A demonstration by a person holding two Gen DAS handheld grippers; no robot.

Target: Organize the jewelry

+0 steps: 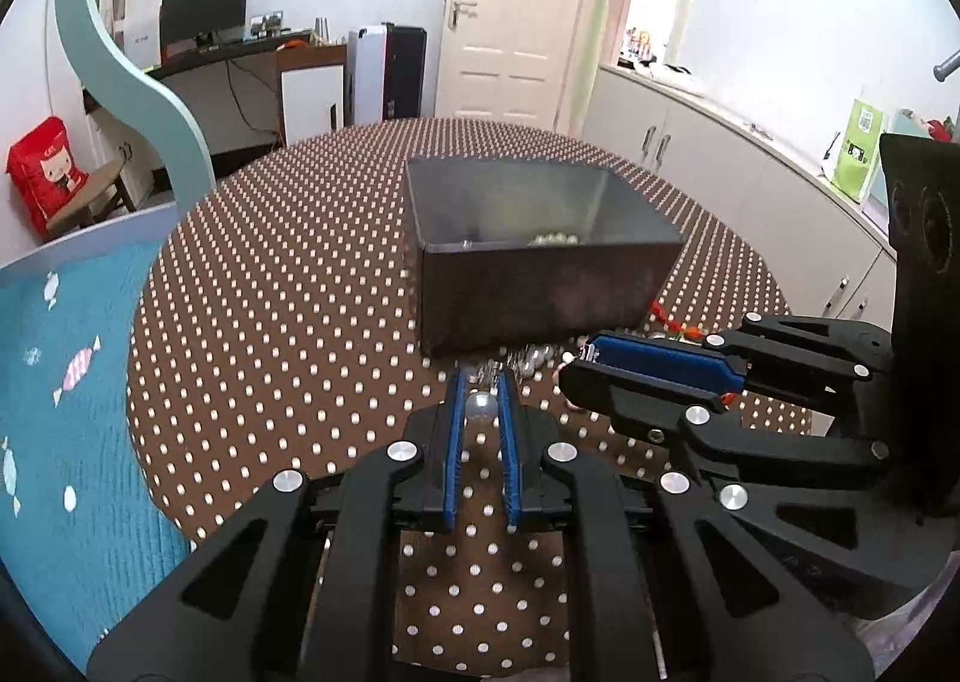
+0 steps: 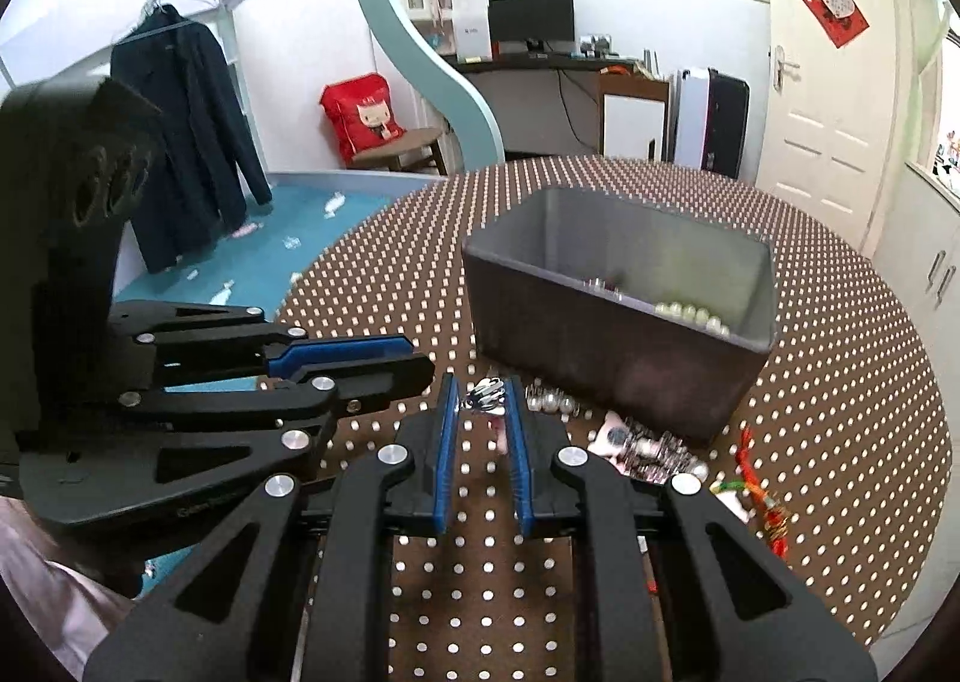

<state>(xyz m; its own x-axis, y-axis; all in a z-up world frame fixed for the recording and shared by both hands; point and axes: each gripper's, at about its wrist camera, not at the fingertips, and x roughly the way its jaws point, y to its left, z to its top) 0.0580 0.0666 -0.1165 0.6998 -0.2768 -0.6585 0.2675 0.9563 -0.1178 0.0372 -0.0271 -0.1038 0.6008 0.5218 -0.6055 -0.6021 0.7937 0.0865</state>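
The polka-dot table (image 2: 840, 442) carries a dark box (image 2: 618, 358) at 12 o'clock from both grippers; pearls (image 2: 690, 315) and a few small pieces already lie inside, so sorting looks partly done. Loose jewelry (image 2: 654, 451) and a red cord piece (image 2: 759, 478) remain on the cloth at 4 o'clock of the box. The left gripper (image 1: 482, 403) is clenched on a clear bead (image 1: 482, 405). The right gripper (image 2: 483, 403) is parted around a silver ring cluster (image 2: 483, 394), apparently not yet gripping

Box (image 2: 618, 322) on table (image 2: 840, 382), beads (image 2: 690, 315) inside, loose jewelry (image 2: 648, 448) apparently scattered before it
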